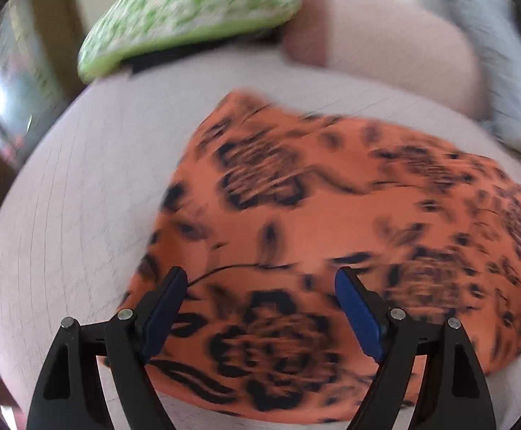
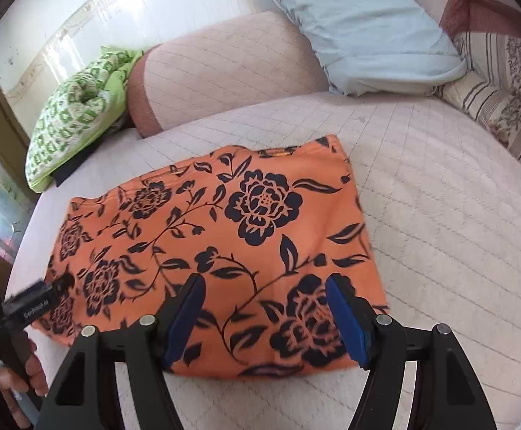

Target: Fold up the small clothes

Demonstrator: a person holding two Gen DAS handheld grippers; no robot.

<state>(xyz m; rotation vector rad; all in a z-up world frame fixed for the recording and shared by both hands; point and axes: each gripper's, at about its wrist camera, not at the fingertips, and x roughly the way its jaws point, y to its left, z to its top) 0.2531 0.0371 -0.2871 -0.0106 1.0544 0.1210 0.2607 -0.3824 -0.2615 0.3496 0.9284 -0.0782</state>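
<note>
Orange cloth printed with dark blue-black flowers and leaves, the garment (image 2: 217, 243) lies flat on the bed (image 2: 439, 215), folded into a rough rectangle, on a pale pink quilted cover. Your right gripper (image 2: 264, 317) hangs over its near edge, pointing down at it. Its jaws stand apart, blue pads facing each other, with nothing between them but the fabric lying below; they grip nothing.

Your left gripper (image 1: 260, 310) is over the same garment (image 1: 332, 236) towards its other end. That view is blurred, yet you can see its jaws stand wide apart too, and the cloth under them lies loose, not pinched. In the right wrist view, part of that left tool shows at the garment's left edge, with your hand (image 2: 27, 376) wrapped around its handle low in the corner.

Behind the garment a pink bolster (image 2: 231, 71) runs across the head of the bed. A green-and-white patterned pillow (image 2: 70, 114) leans at the bolster's left end, resting on something dark. A pale blue pillow (image 2: 364, 25) lies over the bolster's right part. Further right sits a striped cushion (image 2: 500, 107) with a floral band, at the bed's edge. All of these are well apart from the garment.
</note>
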